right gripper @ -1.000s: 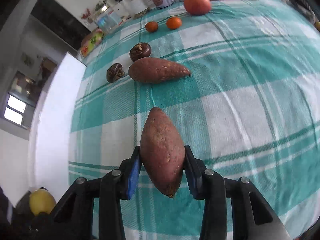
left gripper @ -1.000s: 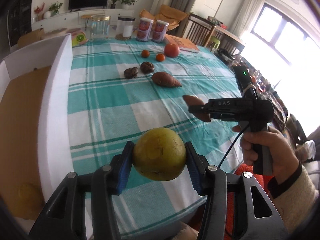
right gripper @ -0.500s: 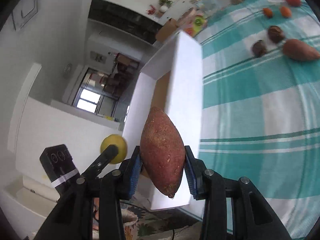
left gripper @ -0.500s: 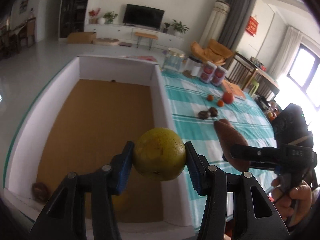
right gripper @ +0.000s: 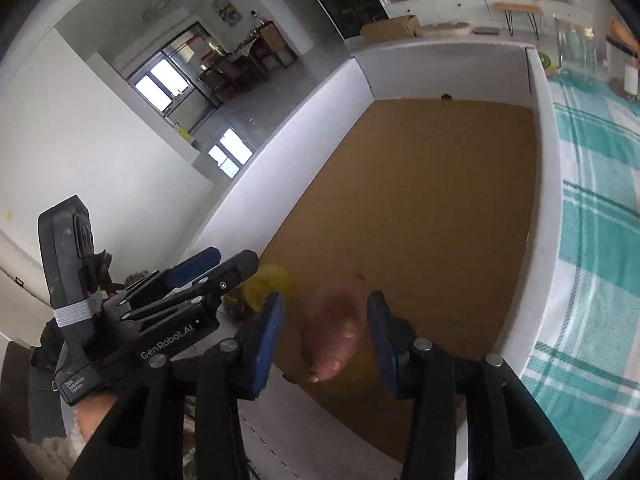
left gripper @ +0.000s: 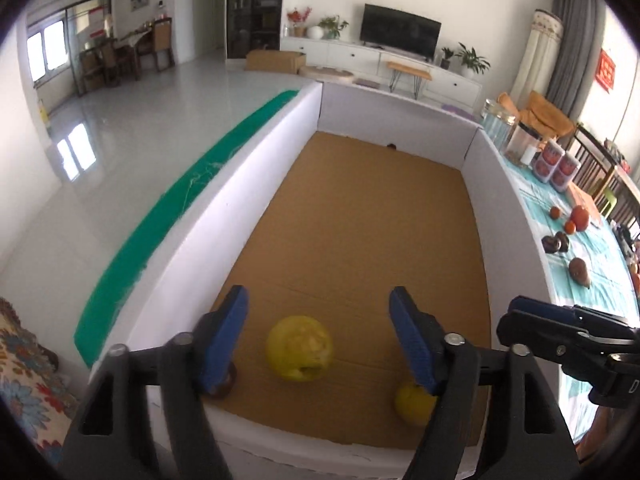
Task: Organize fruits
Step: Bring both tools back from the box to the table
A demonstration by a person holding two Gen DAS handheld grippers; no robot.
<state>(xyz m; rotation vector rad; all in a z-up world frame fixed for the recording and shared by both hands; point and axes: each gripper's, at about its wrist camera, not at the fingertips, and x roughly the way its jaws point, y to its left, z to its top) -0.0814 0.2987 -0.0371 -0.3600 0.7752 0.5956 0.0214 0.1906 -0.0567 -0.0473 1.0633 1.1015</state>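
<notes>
Now the left gripper (left gripper: 318,326) hangs spread wide over the box (left gripper: 248,184), a yellow fruit (left gripper: 299,354) lying loose near its front edge. Beside it, the right gripper (right gripper: 326,330) gapes too, a blurred sweet potato (right gripper: 334,332) between its fingers, untouched.

White lettering "GenRobot.AI" runs along the black body of the left gripper (right gripper: 192,276) in the right wrist view. A smaller white label nearer its handle reads "Data Acquisition System" — tiny but legible. The red hanging (left gripper: 607,70) on the far wall carries a character too small to read.
</notes>
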